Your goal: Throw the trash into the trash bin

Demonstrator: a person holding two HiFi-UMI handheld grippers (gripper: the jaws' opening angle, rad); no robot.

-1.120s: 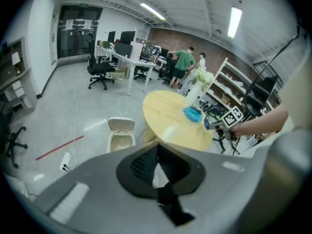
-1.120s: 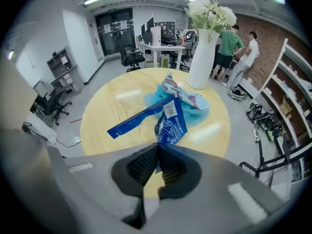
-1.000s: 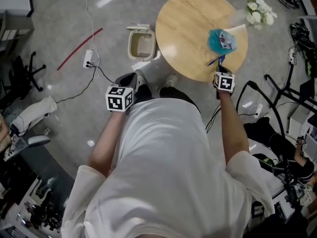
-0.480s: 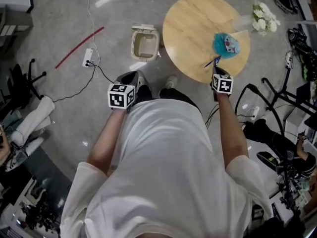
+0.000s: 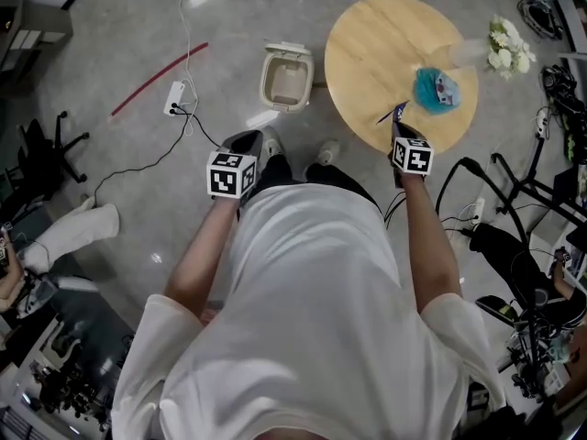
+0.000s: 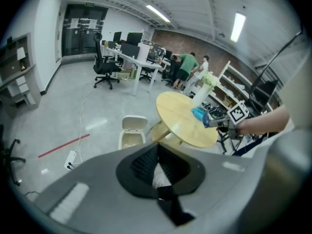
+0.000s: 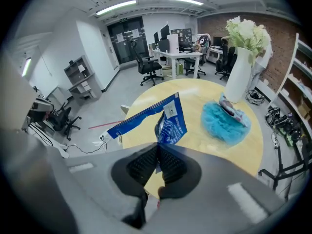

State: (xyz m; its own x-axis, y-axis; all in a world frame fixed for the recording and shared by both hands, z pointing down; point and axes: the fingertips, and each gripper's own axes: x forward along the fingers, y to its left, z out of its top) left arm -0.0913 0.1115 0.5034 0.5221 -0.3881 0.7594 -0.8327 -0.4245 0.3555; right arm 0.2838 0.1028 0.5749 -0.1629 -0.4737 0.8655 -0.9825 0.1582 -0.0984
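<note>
right gripper (image 7: 158,147), tilted down over table (image 5: 367,53), clamps a blue wrapper (image 7: 171,120) (left gripper (image 6: 157,147) closed, empty)

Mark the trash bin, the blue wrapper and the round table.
trash bin (image 5: 287,84): head view, its bare inside.
blue wrapper (image 7: 174,123): right gripper view, its crumpled printed face.
round table (image 5: 376,62): head view, bare wooden top.

The wrapper (image 7: 170,121) is rendered in blue with a white label. The counter (image 5: 367,53) is seen in pale wood, the trash bin (image 5: 286,81) in beige, and the fluffy bundle (image 5: 429,93) in teal.
</note>
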